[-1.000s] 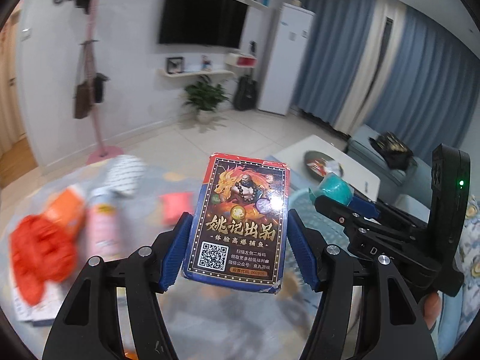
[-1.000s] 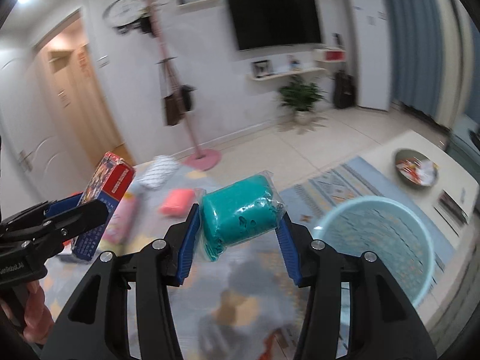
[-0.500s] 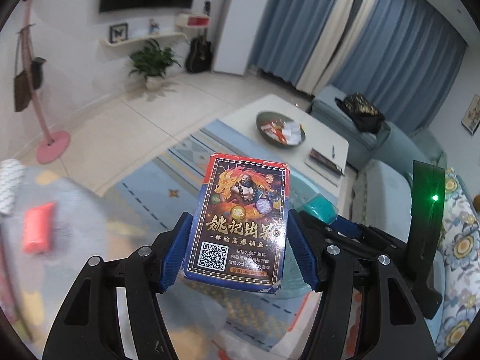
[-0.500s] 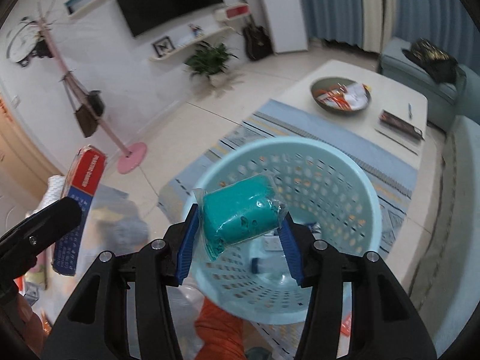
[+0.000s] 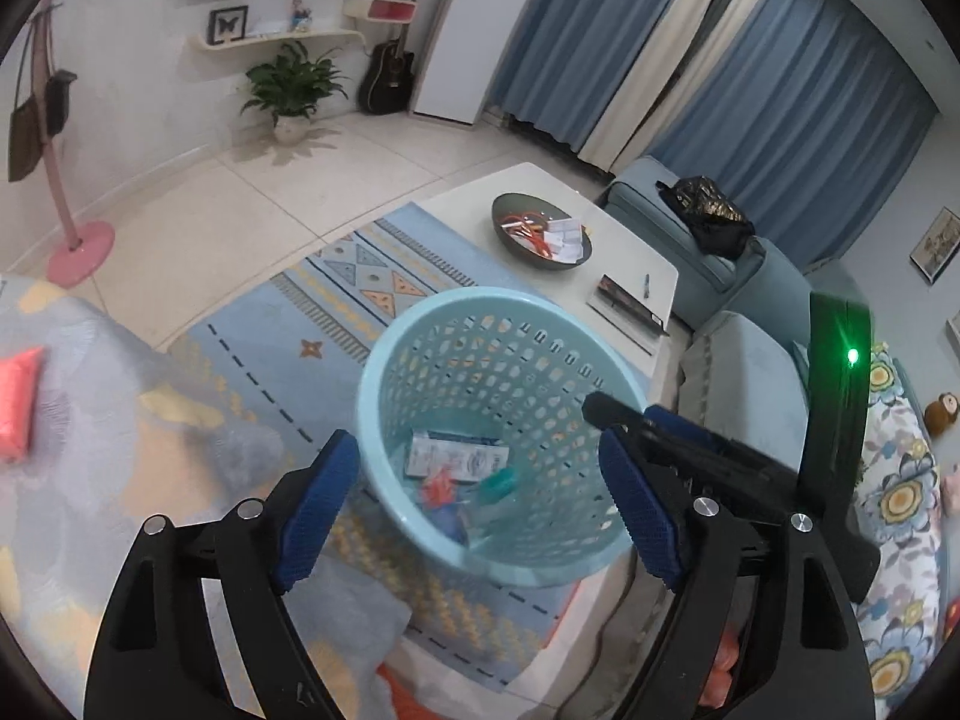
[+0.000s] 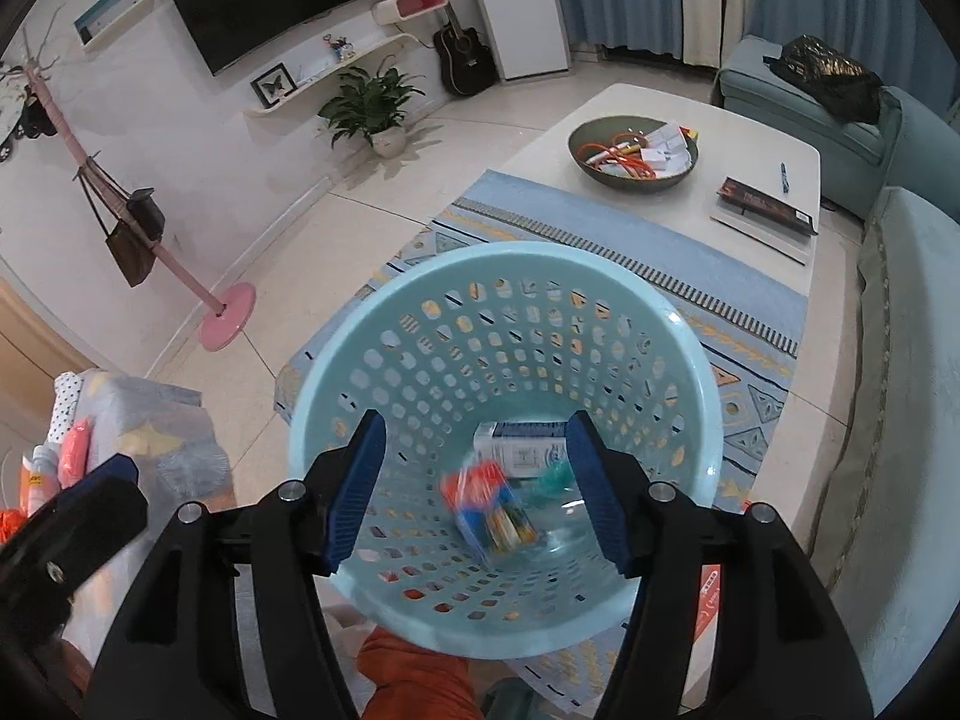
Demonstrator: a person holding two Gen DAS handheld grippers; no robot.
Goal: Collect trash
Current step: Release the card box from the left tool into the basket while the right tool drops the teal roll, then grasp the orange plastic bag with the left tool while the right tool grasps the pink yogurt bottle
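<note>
A light blue perforated basket (image 5: 384, 360) (image 6: 336, 360) stands on the floor below both grippers. My left gripper (image 5: 480, 510) is open and empty above its near rim. My right gripper (image 6: 477, 495) is open and empty over the basket's mouth; it shows from the side in the left wrist view (image 5: 648, 426). Inside the basket lie a white box (image 5: 456, 453) (image 6: 522, 450), the colourful card box (image 6: 486, 510), blurred, and the teal packet (image 5: 498, 483) (image 6: 552, 474).
A patterned blue rug (image 5: 336, 276) lies under the basket. A white coffee table (image 6: 750, 120) holds a dark bowl (image 6: 633, 153) and a book (image 6: 762, 207). A blue sofa (image 6: 900, 360) is at right. A grey cloth with a pink packet (image 5: 21, 399) is at left.
Both grippers moved over the basket and opened. The card box dropped from the left gripper and the teal packet from the right; both now lie in the basket.
</note>
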